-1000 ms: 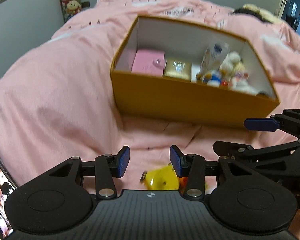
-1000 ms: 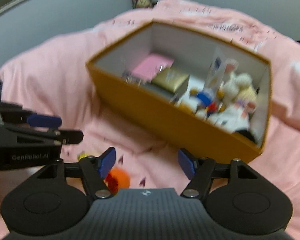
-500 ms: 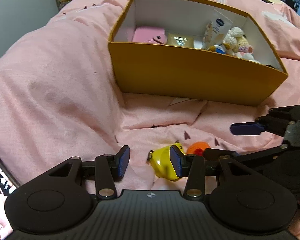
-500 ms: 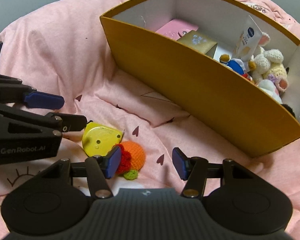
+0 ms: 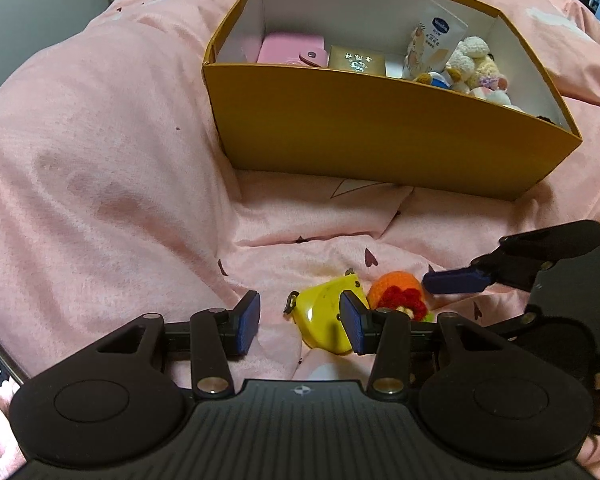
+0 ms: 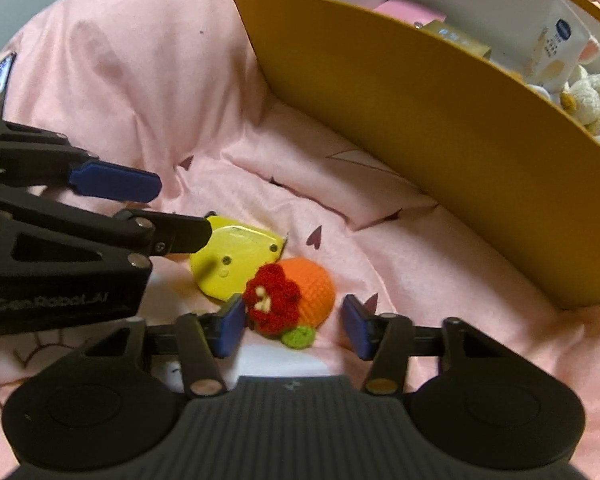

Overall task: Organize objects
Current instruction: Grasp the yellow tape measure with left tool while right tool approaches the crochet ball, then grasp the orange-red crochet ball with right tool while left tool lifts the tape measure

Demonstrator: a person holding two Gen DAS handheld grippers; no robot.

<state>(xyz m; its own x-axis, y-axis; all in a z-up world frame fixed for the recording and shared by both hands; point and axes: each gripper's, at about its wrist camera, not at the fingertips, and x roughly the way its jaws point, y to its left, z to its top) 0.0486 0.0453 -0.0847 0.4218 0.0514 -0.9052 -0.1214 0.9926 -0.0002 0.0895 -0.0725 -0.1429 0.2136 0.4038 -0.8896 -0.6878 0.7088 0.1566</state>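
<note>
Crocheted orange toy (image 6: 300, 296) with red flower lies on the pink bedspread (image 5: 100, 160), touching a yellow plastic piece (image 6: 232, 260), near the front wall of the yellow box (image 5: 380, 140). Right tool (image 6: 294, 326) straddles the toy, jaws just been closing, pads not pressing yet, so still released. Left tool (image 5: 300, 322) is released too, its right pad over the yellow piece. Box holds a pink wallet (image 5: 290, 50), gold case (image 5: 356, 62), and plush toys (image 5: 476, 66).
</note>
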